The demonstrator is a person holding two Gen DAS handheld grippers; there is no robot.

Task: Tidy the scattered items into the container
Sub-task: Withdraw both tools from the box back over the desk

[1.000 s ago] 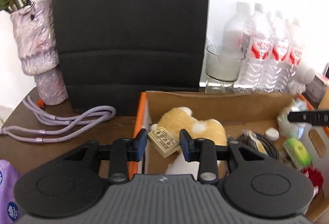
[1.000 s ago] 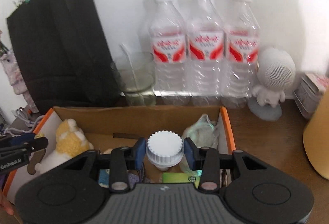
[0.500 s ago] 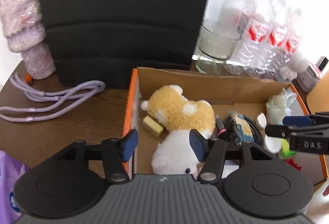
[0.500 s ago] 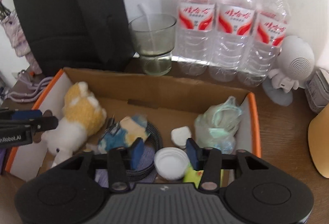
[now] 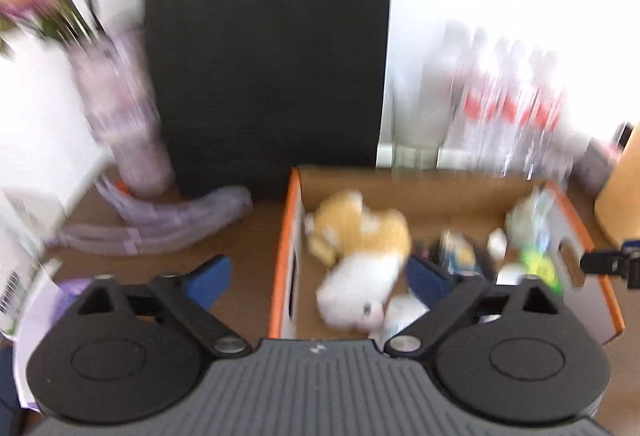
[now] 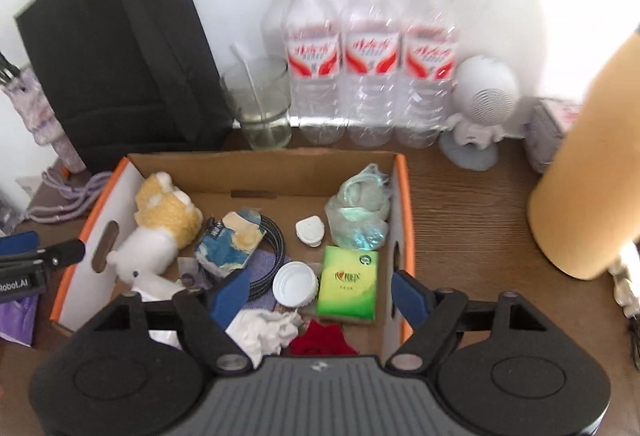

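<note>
The cardboard box (image 6: 403, 203) with orange rims holds a yellow-and-white plush toy (image 6: 160, 232), a white lid (image 6: 294, 284), a green tissue pack (image 6: 348, 284), a plastic bag (image 6: 360, 211), a black cable (image 6: 276, 240) and other small items. My right gripper (image 6: 320, 294) hovers above the box's near side, jaws opening; the lid lies loose below them. The left wrist view is blurred. There my left gripper (image 5: 318, 276) straddles the box's left wall (image 5: 286, 236), jaws opening wide, holding nothing. The plush toy (image 5: 360, 236) lies beyond it.
A black paper bag (image 6: 108, 47), a glass (image 6: 264, 107), three water bottles (image 6: 368, 67) and a white figurine speaker (image 6: 480, 107) line the wall. A tan cylinder (image 6: 592, 155) stands at right. A lilac cord (image 5: 160, 224) and a purple vase (image 5: 124, 115) sit left of the box.
The left gripper let go of a tan block and the right let go of the white lid, both into the box. Both grippers rose, drew back, and their jaws widened.
</note>
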